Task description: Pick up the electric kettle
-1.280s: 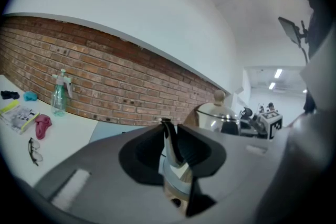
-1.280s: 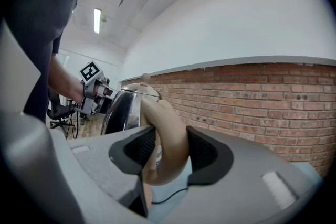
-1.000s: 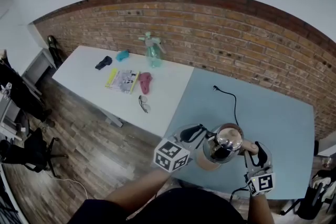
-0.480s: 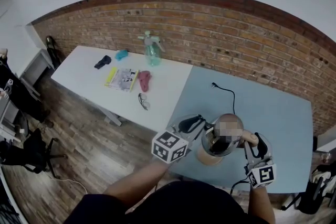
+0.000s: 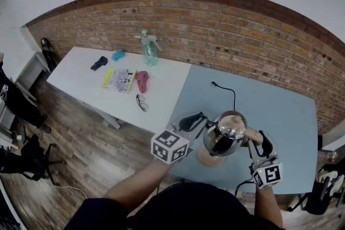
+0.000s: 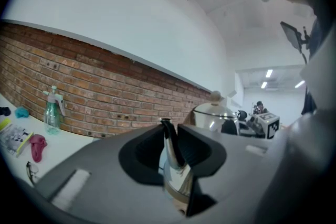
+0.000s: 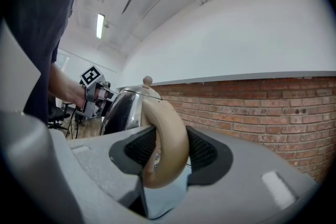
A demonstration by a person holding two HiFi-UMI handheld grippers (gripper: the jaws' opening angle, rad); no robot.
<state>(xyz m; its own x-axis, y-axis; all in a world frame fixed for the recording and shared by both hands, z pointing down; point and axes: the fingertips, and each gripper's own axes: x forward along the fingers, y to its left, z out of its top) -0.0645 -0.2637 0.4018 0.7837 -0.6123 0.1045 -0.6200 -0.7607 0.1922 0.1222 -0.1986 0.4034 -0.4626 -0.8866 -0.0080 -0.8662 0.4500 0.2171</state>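
The steel electric kettle (image 5: 225, 136) with its beige handle (image 7: 165, 149) hangs just above its tan base (image 5: 207, 159) on the blue table (image 5: 280, 116). My left gripper (image 5: 207, 125) is shut on the kettle's thin spout (image 6: 169, 144), which stands between the pads. My right gripper (image 5: 252, 140) is shut on the handle from the other side. In the left gripper view the domed lid (image 6: 212, 112) shows beyond the spout. The shiny kettle body (image 7: 121, 110) fills the left of the right gripper view. The power cord (image 5: 232, 95) trails back across the table.
A white table (image 5: 81, 83) on the left carries a spray bottle (image 5: 149, 51), a booklet (image 5: 119, 79), a pink object (image 5: 142, 81) and glasses (image 5: 141, 103). A brick wall (image 5: 215, 29) runs behind both tables. The blue table's near edge lies just under the grippers.
The kettle and both grippers sit slightly higher than a second ago, and more of the tan base shows beneath the kettle. Both grips are unchanged.
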